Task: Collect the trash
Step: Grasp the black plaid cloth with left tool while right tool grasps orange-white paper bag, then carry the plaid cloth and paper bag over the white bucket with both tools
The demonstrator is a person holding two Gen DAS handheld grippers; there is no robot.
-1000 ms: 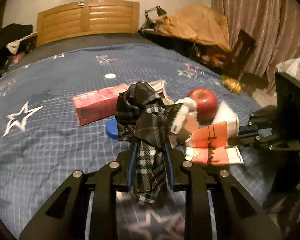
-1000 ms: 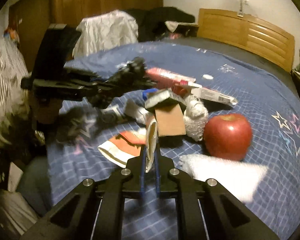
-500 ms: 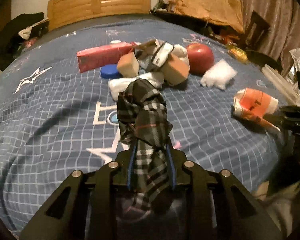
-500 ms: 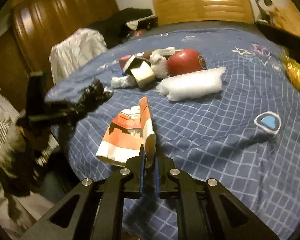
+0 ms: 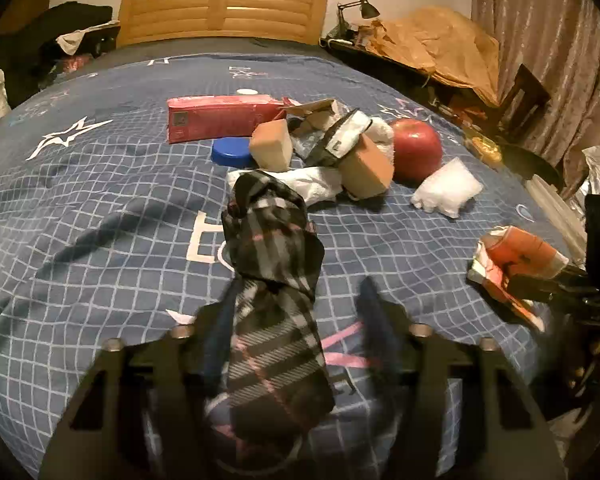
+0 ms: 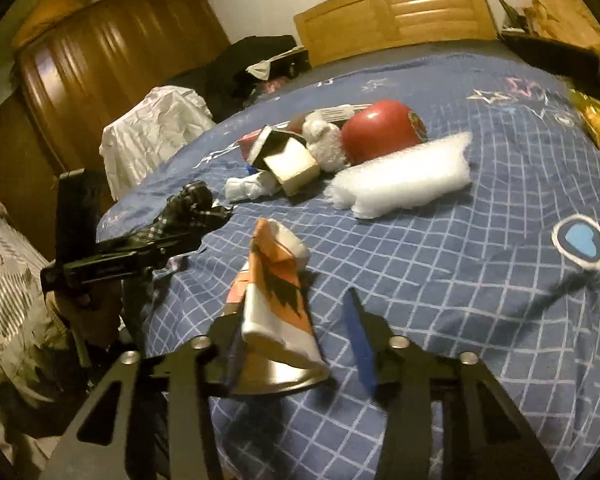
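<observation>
My left gripper is open at the near edge of the bed; the dark plaid cloth hangs loose between its spread, blurred fingers. My right gripper is open too, with the orange-and-white crumpled wrapper loose between its fingers. The wrapper also shows in the left wrist view, and the cloth in the right wrist view. A trash pile lies mid-bed: red box, blue lid, tan cartons, white tissue, red apple.
The blue star-patterned bedspread covers the bed, with a wooden headboard behind. A cluttered desk with brown paper and a chair stands to the right. A wardrobe and white bag are on the left side.
Both grippers pulled back from the pile to the bed's near edge. Both sets of jaws have just opened, and the cloth and wrapper are no longer clamped.
</observation>
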